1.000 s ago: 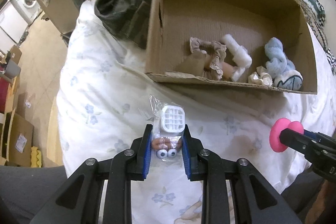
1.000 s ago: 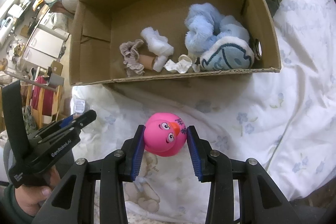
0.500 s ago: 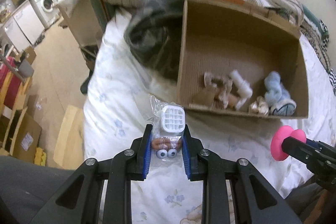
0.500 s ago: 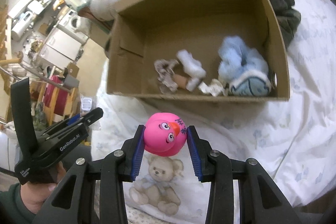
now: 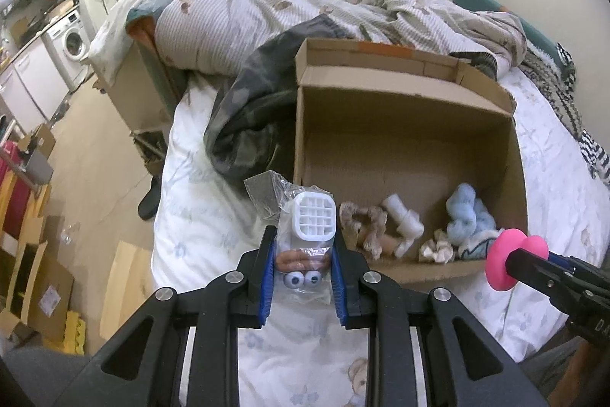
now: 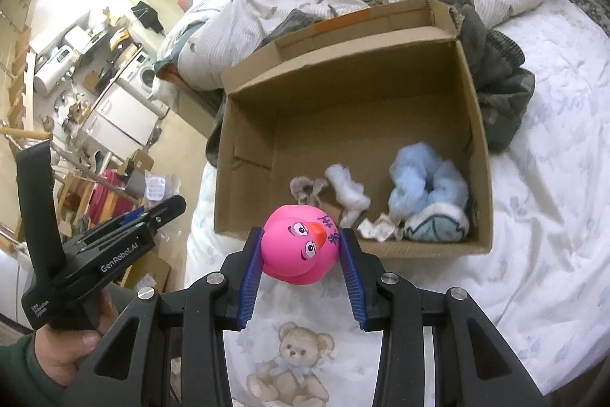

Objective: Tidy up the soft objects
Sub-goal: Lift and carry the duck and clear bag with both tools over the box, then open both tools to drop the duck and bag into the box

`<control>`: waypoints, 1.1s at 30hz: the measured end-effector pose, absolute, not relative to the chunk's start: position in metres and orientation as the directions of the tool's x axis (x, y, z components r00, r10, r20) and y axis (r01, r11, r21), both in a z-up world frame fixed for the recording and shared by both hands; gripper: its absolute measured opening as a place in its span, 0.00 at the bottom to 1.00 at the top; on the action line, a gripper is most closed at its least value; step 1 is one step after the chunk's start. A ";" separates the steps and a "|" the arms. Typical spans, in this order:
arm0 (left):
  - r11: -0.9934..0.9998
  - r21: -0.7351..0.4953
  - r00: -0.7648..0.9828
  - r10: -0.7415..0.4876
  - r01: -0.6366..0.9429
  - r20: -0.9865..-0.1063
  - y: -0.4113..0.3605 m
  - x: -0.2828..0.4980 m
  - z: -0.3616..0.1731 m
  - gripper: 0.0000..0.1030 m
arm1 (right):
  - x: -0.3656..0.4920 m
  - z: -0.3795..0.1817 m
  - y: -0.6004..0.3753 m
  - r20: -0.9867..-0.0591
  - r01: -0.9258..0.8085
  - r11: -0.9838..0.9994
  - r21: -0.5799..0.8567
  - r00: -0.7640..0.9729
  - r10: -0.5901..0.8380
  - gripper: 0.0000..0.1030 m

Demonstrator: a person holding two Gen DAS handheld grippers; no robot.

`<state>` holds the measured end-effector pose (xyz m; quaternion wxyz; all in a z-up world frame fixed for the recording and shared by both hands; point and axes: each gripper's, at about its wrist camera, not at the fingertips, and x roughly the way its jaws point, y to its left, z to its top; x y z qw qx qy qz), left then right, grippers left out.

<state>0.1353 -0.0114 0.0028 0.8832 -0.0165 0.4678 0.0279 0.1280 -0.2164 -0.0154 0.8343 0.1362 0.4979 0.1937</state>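
A bed (image 5: 198, 227) carries an open cardboard box (image 5: 404, 109) with a blue plush (image 6: 427, 193) and small cloth bits along its near wall. The left tongs (image 5: 305, 269) are clamped on a bagged toy (image 5: 307, 235) held short of the box; the right tongs (image 6: 301, 254) are clamped on a pink duck (image 6: 301, 246). Only the right view shows the duck's face and the hand (image 6: 72, 342) gripping the left tool.

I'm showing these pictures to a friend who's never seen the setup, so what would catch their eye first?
Probably the bright pink rubber duck, clamped in the right gripper just in front of the cardboard box on the bed. Next, the left gripper holds a bagged toy with googly eyes. In the box's near end lie a fluffy blue plush and a few pale fabric pieces.
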 end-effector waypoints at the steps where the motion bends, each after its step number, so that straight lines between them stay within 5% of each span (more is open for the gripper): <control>1: 0.998 -0.005 0.563 0.029 -0.060 -0.826 -0.012 0.140 0.004 0.22 | 0.132 -0.014 -0.217 -0.779 -0.186 0.889 0.418 0.430 0.456 0.40; 13: 1.000 -0.026 0.563 -0.032 0.018 -0.826 -0.030 0.196 0.003 0.22 | 0.183 -0.005 -0.220 -0.789 -0.182 0.907 0.381 0.447 0.421 0.41; 33: 0.992 -0.098 0.489 -0.121 0.073 -0.864 -0.047 0.213 -0.063 0.22 | 0.205 -0.078 -0.217 -0.868 -0.096 0.928 0.360 0.329 0.371 0.41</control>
